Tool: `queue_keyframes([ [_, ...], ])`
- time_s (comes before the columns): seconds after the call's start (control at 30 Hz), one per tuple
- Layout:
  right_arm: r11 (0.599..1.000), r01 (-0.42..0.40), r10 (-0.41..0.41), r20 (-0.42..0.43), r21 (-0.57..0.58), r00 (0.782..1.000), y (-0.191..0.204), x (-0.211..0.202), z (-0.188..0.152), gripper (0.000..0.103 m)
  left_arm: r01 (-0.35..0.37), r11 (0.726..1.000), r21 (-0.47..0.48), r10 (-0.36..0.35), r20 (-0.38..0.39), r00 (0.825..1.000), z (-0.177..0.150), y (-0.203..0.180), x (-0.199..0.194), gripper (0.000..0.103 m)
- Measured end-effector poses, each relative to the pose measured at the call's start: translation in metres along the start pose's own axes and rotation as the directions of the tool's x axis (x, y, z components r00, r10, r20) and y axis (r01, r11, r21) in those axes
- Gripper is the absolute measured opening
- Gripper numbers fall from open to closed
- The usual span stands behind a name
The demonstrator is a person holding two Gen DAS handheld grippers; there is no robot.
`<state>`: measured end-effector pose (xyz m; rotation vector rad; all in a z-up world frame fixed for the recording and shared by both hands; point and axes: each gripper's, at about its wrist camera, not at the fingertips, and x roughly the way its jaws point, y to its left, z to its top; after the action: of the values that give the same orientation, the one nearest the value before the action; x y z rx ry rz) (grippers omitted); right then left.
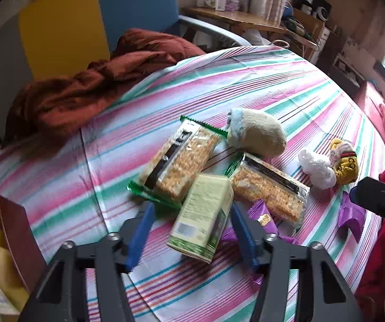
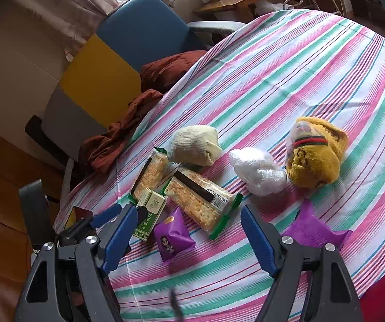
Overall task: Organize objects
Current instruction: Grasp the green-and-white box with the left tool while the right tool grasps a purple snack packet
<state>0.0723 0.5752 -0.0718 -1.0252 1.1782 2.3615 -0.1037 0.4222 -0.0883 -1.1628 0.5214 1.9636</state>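
Near the striped cloth surface (image 1: 219, 86) edge: left hand-held gripper (image 1: 189, 230) unclenched around a boxy green carton (image 1: 203, 214), pads apart from it; right hand-held gripper (image 2: 184, 238) released above a crinkly purple packet (image 2: 173, 237).

A table under a striped pink, green and white cloth (image 2: 286, 61) bears a loose cluster — two cracker packs (image 2: 201, 201) (image 2: 150, 173), a green carton (image 2: 149, 210), a cream sock ball (image 2: 195, 145), a mustard sock ball (image 2: 315, 153), a crumpled white bag (image 2: 258, 170) — plus two purple packets (image 2: 173, 237) (image 2: 313, 228) nearer the front edge.
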Motion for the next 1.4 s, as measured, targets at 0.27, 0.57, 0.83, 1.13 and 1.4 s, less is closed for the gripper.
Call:
queue_keyframes([
  [0.27,1.0,0.01,-0.01,-0.004,-0.005,1.0,0.001,0.002,0.0,0.081,0.013,1.0,0.012,-0.012,-0.095,0.995,0.001,0.007,0.032,0.06],
  [0.57,0.988,0.04,-0.05,-0.065,-0.149,0.997,0.025,0.017,-0.008,0.081,0.047,0.996,-0.079,-0.05,-0.036,0.998,-0.018,0.025,0.013,0.033],
  [0.83,0.937,0.069,-0.143,-0.196,-0.342,0.97,0.058,0.053,-0.028,0.07,0.035,0.99,-0.139,-0.028,0.051,0.998,-0.053,0.044,-0.038,0.033],
  [1.13,0.873,0.127,-0.263,-0.234,-0.471,0.936,0.073,0.09,-0.038,0.069,0.041,0.978,-0.205,-0.015,0.125,0.992,-0.085,0.06,-0.085,0.033],
  [1.4,0.827,0.163,-0.317,-0.206,-0.538,0.926,0.076,0.099,-0.044,0.046,0.047,0.964,-0.26,-0.004,0.161,0.987,-0.117,0.071,-0.113,0.033],
])
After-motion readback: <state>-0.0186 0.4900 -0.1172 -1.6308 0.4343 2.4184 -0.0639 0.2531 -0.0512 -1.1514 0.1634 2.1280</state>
